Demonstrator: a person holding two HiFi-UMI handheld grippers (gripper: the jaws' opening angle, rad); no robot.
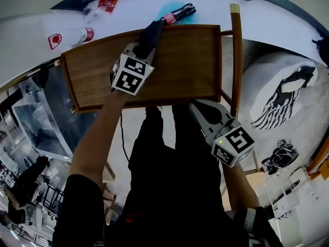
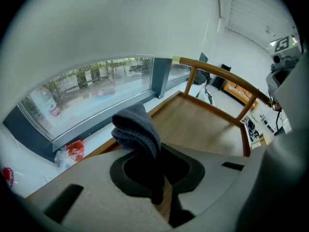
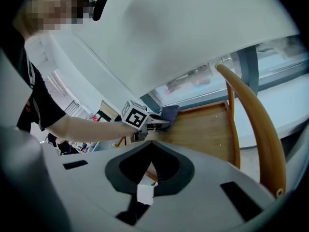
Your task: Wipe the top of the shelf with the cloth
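The wooden shelf top (image 1: 190, 60) is a brown board with a raised rim. My left gripper (image 1: 145, 44) reaches over its far left part and is shut on a dark grey cloth (image 1: 153, 31). In the left gripper view the cloth (image 2: 137, 127) bunches up out of the jaws above the board (image 2: 207, 124). My right gripper (image 1: 194, 106) hovers at the shelf's near right edge, its jaws together with nothing in them. The right gripper view shows the left gripper (image 3: 153, 123) and the cloth (image 3: 169, 114) across the board (image 3: 203, 129).
A curved wooden rail (image 1: 236, 55) rises along the shelf's right side. Behind the shelf runs a white window sill with a red-and-white bottle (image 1: 82, 35) and a blue item (image 1: 175, 10). A white cushion with a striped print (image 1: 280, 94) lies on the floor at right.
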